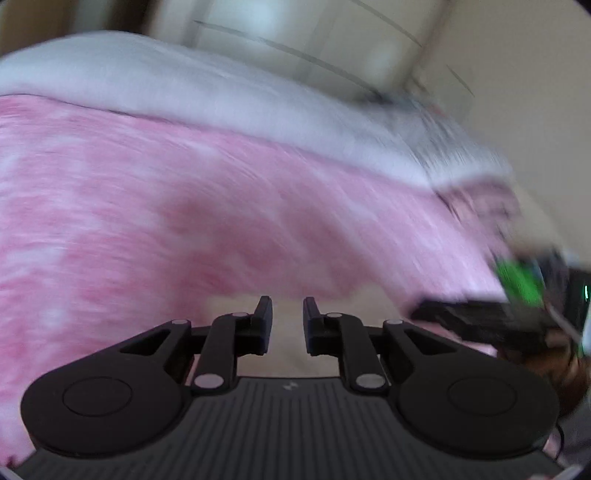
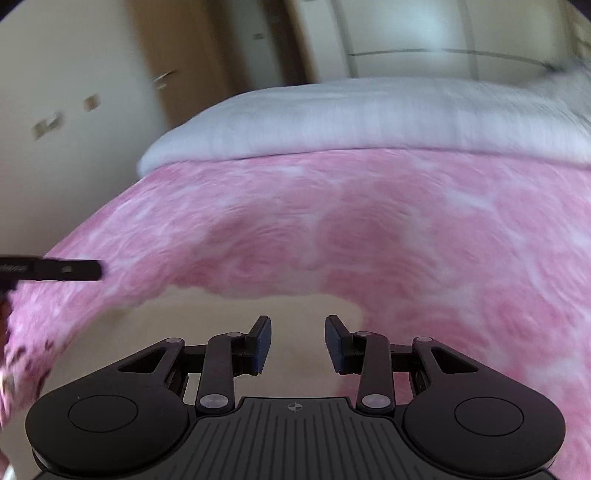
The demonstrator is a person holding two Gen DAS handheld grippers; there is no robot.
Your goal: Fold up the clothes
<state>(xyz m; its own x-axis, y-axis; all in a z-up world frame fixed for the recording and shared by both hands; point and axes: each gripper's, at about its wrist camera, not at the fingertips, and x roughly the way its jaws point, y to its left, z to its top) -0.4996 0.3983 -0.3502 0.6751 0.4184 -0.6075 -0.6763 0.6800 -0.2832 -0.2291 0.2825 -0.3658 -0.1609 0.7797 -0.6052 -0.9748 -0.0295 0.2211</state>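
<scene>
Pink-and-white mottled fleece blanket (image 2: 369, 229) covers most of a bed, and no separate garment can be told apart from it in either blurred view. Its near edge hangs over the side of the bed, with pale beige floor (image 2: 295, 306) showing below it. At the far end of the bed, a white pillow or folded-back sheet (image 2: 351, 118) lies across the full width, touching the far edge of the blanket.

Over the near edge of the bed, the left hand-held gripper (image 1: 287, 325) has its two black fingers spread with a clear gap and nothing between them; the floor shows through the gap. The right hand-held gripper (image 2: 297, 343) likewise has its fingers apart and holds nothing, with the blanket's hanging edge just beyond its tips.

In the left wrist view the other gripper's black body shows blurred at the right edge, with a green patch on it, above the blanket's corner. In the right wrist view a black finger of the left gripper reaches in from the left edge over the blanket.

Behind the bed stand cream wardrobe doors (image 2: 406, 33) and a brown wooden door (image 2: 207, 55).
</scene>
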